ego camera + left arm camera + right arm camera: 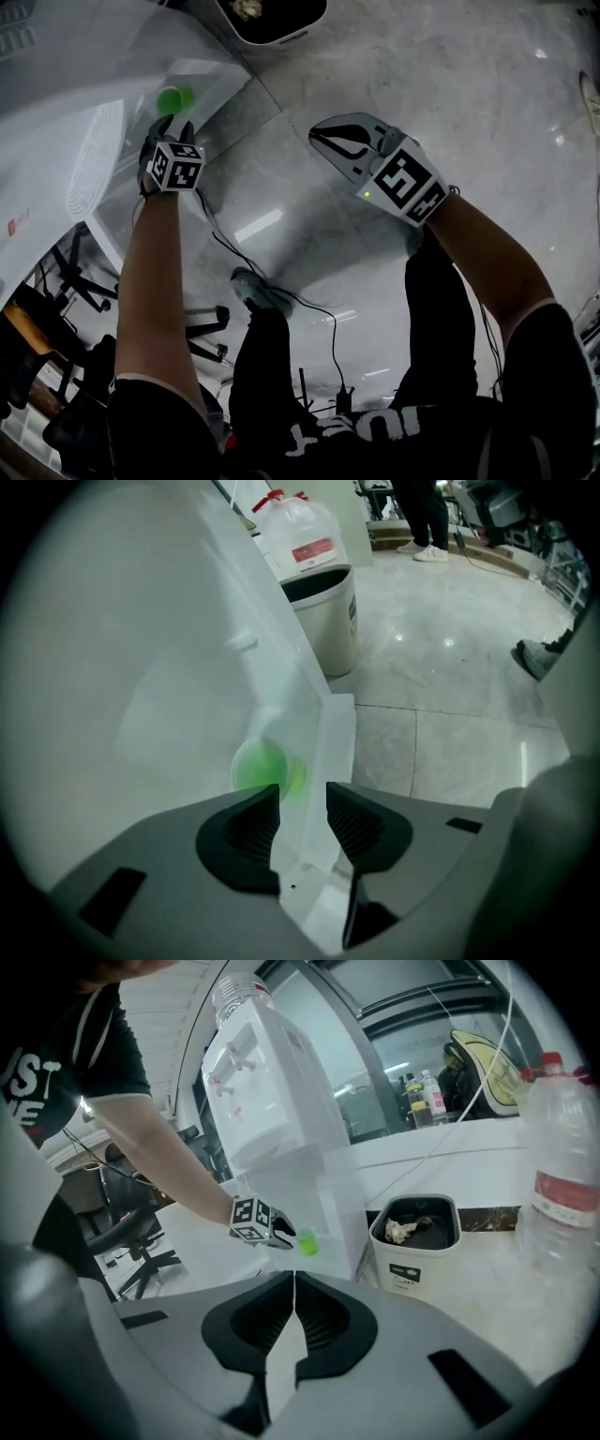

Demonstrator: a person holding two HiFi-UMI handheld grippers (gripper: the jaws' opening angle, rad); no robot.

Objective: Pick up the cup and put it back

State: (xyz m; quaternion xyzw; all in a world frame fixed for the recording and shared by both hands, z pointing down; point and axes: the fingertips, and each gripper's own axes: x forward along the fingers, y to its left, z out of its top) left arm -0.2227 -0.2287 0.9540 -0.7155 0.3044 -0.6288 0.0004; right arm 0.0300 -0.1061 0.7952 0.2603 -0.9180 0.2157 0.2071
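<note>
Left tongs (303, 803): I read them as released. The black pads (246, 834) stand apart and nothing is pressed between them. The cup (267, 768) is small, translucent and bright green (it glows against the white around it). It stands upright on the ledge of the white water dispenser (272, 1119), just ahead of the left tips. Right tongs (293, 1288): I read them as clenched on nothing, well apart from the cup, above the floor (469, 84).

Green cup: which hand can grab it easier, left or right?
Probably left. The left claw is open with the green cup just ahead; the right claw is shut and far back.
</note>
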